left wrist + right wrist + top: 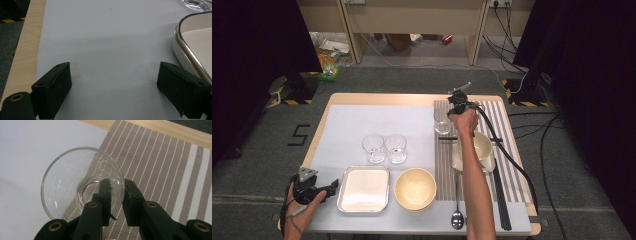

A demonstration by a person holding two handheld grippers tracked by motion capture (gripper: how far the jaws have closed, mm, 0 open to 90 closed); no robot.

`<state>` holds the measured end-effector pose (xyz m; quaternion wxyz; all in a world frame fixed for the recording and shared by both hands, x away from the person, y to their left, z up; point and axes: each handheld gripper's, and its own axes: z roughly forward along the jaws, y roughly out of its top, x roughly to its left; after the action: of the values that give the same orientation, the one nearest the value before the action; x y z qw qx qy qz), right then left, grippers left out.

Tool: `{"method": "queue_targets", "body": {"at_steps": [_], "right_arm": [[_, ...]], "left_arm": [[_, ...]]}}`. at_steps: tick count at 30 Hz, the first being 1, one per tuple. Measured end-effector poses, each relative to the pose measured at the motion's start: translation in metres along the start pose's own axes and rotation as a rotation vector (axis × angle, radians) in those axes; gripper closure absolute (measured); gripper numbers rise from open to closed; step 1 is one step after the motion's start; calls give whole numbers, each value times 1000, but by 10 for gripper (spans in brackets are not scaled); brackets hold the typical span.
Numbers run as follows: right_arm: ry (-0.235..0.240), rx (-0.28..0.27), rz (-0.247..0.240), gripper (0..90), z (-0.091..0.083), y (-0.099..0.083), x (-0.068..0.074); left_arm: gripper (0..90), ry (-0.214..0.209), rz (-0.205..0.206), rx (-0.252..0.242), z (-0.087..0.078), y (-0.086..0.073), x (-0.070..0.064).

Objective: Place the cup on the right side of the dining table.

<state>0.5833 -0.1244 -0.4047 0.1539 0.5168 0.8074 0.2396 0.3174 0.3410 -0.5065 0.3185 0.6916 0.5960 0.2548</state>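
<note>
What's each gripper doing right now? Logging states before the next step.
Left gripper: open, holding nothing, over the white mat beside the metal tray.
Right gripper: shut on the glass, one jaw inside the rim, one outside.

Right gripper (116, 195) jaws pinched; left gripper (113, 87) seemingly wide.

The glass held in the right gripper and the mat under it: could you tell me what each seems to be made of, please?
The glass looks like clear, glossy glass: the mat's stripes show through its wall and base, and its rim catches highlights. Clear plastic cannot be ruled out. The right gripper has its jaws closed on the rim. The striped mat appears woven, matte, brown with pale stripes, with a fine mesh texture; fabric or vinyl, I cannot tell.
</note>
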Motion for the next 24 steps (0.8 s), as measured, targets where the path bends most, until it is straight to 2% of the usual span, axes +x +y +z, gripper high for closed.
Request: {"method": "queue_targets", "body": {"at_steps": [3, 7, 9, 14, 22, 24], "right_arm": [[-24, -11, 1, 768, -4, 0, -2], [-5, -44, 8, 747, -13, 2, -3], [10, -50, 11, 733, -18, 1, -4], [11, -54, 1, 701, -29, -2, -9], [24, -74, 8, 572, -47, -9, -10], [32, -64, -9, 517, -50, -11, -9]], "left_arm": [[113, 0, 0, 0, 0, 0, 0], [113, 1, 1, 0, 0, 0, 0], [113, 1, 1, 0, 0, 0, 0], [113, 1, 1, 0, 0, 0, 0], [113, 0, 2, 1, 0, 0, 0], [113, 1, 1, 0, 0, 0, 0]]}}
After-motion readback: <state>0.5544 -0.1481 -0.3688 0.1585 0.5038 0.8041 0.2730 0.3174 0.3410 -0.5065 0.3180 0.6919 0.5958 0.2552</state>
